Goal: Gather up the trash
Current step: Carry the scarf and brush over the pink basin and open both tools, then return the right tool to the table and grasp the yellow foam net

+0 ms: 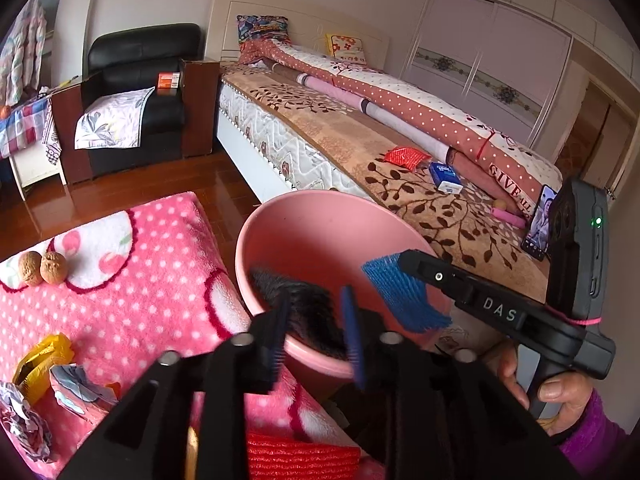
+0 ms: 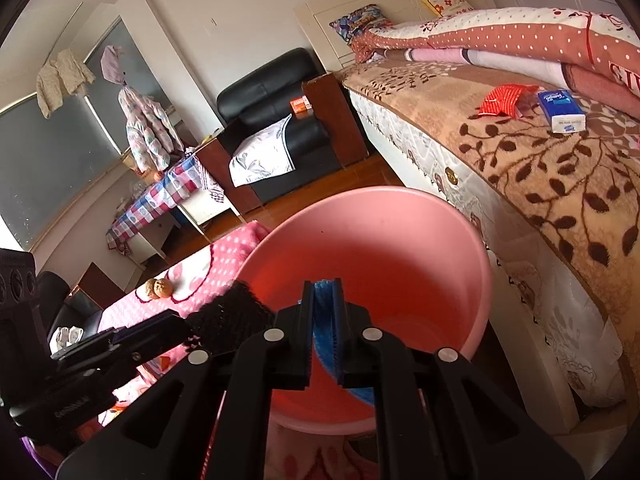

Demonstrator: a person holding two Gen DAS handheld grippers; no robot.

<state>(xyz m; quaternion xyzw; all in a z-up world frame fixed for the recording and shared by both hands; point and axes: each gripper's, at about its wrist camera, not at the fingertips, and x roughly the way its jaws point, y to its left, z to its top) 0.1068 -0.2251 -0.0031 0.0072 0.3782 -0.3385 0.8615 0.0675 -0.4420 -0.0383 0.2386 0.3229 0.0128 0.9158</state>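
Bucket (image 1: 320, 236), pink, sits between the pink dotted blanket (image 1: 132, 280) and the bed (image 1: 360, 136), close enough that both hands reach it w/o stretching. In the left wrist view the left gripper (image 1: 314, 332) hangs over the near rim, jaws partly apart, and a black fuzzy scrap (image 1: 304, 300) lies just past the pads, inside the bucket. Pads don't look to press on it, so prob. released to drop in. Right gripper (image 1: 404, 296) comes in from the right w/ a piece of blue mesh (image 1: 400, 292) pinched at its tip, held over the bucket mouth so it falls inside when let go. More trash waits on the blanket: yellow wrapper (image 1: 44, 360) and crumpled paper (image 1: 76, 384), bottom left; two walnuts (image 1: 42, 268) further up.

Right wrist view: right gripper (image 2: 325, 316) jaws nearly together, blue mesh (image 2: 325, 300) clamped between the pads, aimed straight down into the bucket (image 2: 380, 248). Left gripper (image 2: 188, 330) enters from the left, black scrap (image 2: 230, 312) at its tip over the rim; can't tell contact here. Red packet (image 2: 504, 100) and blue tissue pack (image 2: 560, 112) lie on the bed.
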